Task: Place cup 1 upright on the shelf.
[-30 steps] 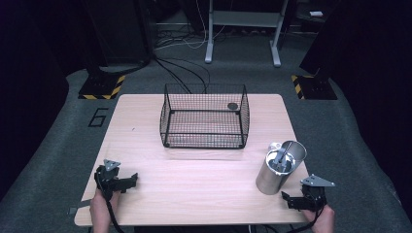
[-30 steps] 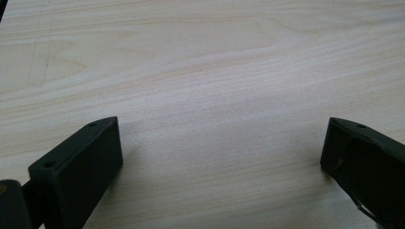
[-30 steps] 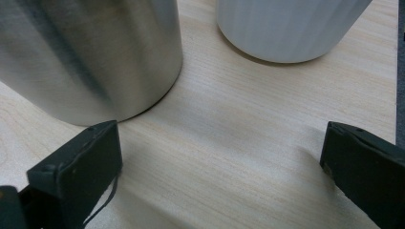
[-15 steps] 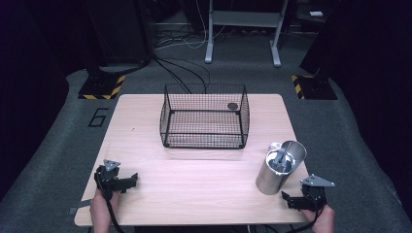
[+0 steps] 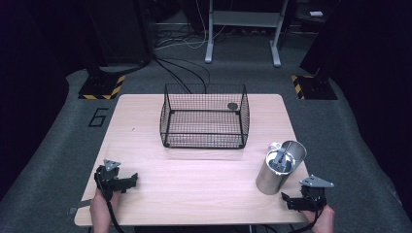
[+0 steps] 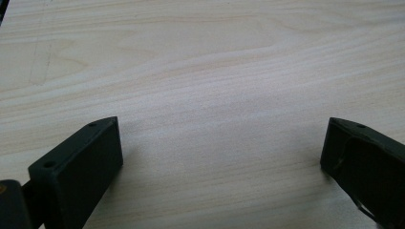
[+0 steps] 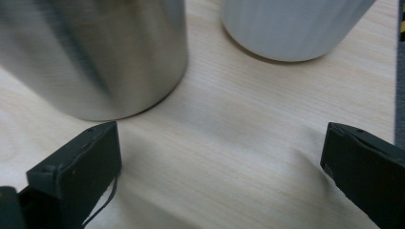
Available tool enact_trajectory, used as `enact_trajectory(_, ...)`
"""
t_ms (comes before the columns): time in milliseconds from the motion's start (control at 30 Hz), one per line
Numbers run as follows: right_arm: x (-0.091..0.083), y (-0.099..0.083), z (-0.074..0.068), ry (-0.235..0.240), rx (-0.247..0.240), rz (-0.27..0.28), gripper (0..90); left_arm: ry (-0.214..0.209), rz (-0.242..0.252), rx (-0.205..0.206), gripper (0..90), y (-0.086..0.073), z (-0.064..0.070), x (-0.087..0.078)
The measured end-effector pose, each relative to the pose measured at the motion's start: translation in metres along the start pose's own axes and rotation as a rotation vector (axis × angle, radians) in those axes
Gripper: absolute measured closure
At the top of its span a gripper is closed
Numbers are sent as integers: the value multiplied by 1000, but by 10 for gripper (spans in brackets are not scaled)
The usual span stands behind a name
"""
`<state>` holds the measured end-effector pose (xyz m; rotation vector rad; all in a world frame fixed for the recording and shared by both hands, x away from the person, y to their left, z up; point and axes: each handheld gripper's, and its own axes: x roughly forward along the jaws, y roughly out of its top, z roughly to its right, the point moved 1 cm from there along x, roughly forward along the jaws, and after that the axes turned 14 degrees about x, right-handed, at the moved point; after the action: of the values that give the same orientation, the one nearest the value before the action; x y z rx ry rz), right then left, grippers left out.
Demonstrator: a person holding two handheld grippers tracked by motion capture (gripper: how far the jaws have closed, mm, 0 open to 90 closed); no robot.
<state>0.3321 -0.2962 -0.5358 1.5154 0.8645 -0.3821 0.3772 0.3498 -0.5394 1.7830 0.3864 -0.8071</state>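
Observation:
A black wire basket (image 5: 204, 116) stands at the middle back of the wooden table (image 5: 194, 170), with a small dark round thing (image 5: 232, 106) at its far right. A tall steel canister (image 5: 279, 167) (image 7: 90, 52) with a utensil inside stands at the front right, and a white ribbed cup (image 7: 291, 26) (image 5: 274, 146) sits just behind it. My right gripper (image 5: 287, 200) (image 7: 222, 157) rests open near the front right corner, just short of the canister. Near the front left corner my left gripper (image 5: 131, 180) (image 6: 222, 152) lies open over bare wood.
Grey carpet surrounds the table, with cables (image 5: 184, 73) and a stand's legs (image 5: 243, 48) behind it. Yellow-black striped bases (image 5: 102, 87) sit at the back left and back right (image 5: 311, 85). Bare wood lies between the basket and the table's front edge.

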Motion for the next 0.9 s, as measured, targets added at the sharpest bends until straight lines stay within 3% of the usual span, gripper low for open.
enact_trajectory(67,-2,-2,-3,16,-1,15,0,0,0,0,4,0,0,0)
enact_trajectory(167,-7,-4,-9,33,10,-4,0,0,0,-1,4,0,0,0)
enact_trajectory(300,-14,-4,-14,62,-23,-15,0,0,0,0,4,0,0,0)
enact_trajectory(400,-19,-4,-20,81,-14,-33,0,1,0,-1,4,0,0,0)
enact_trajectory(900,-40,11,-45,147,-39,19,1,1,-1,-1,4,0,0,0)
